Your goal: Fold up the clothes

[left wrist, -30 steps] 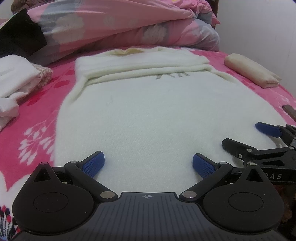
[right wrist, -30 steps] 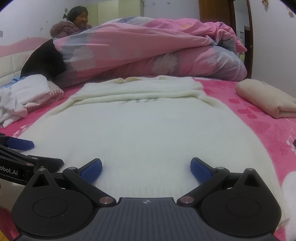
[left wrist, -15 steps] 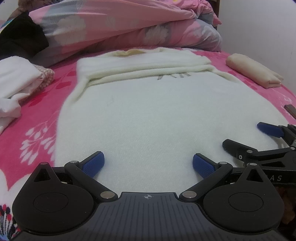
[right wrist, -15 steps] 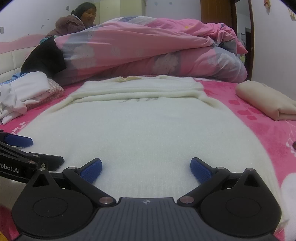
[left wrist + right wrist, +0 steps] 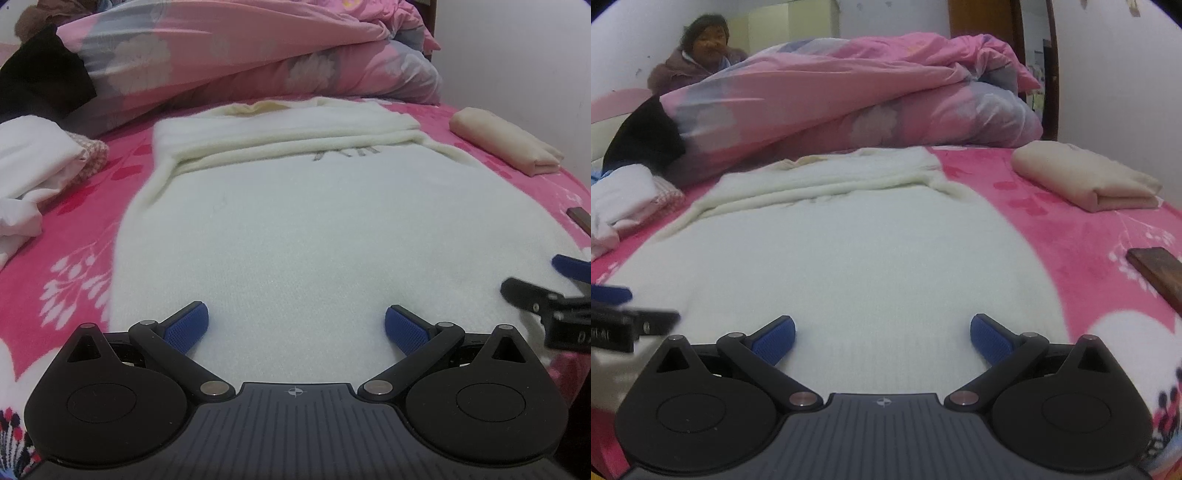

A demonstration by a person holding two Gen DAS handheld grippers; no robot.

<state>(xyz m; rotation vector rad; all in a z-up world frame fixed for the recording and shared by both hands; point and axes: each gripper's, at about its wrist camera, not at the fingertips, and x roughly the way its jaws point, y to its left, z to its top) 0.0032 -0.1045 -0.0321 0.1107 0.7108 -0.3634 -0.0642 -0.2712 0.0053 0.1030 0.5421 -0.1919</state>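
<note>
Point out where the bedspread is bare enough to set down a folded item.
Best patch: the pink bedspread between the white sweater and the folded beige cloth, short of the dark brown object. A narrower strip runs between the sweater and the white clothes pile. Toward the duvet it is crowded.

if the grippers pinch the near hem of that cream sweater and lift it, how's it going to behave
The cream sweater looks like soft fuzzy knit lying flat on the pink bedsheet, so it will probably droop between the left gripper and right gripper. Its sleeves are folded across the chest and may slide loose. The nap probably grips the blue pads well.
</note>
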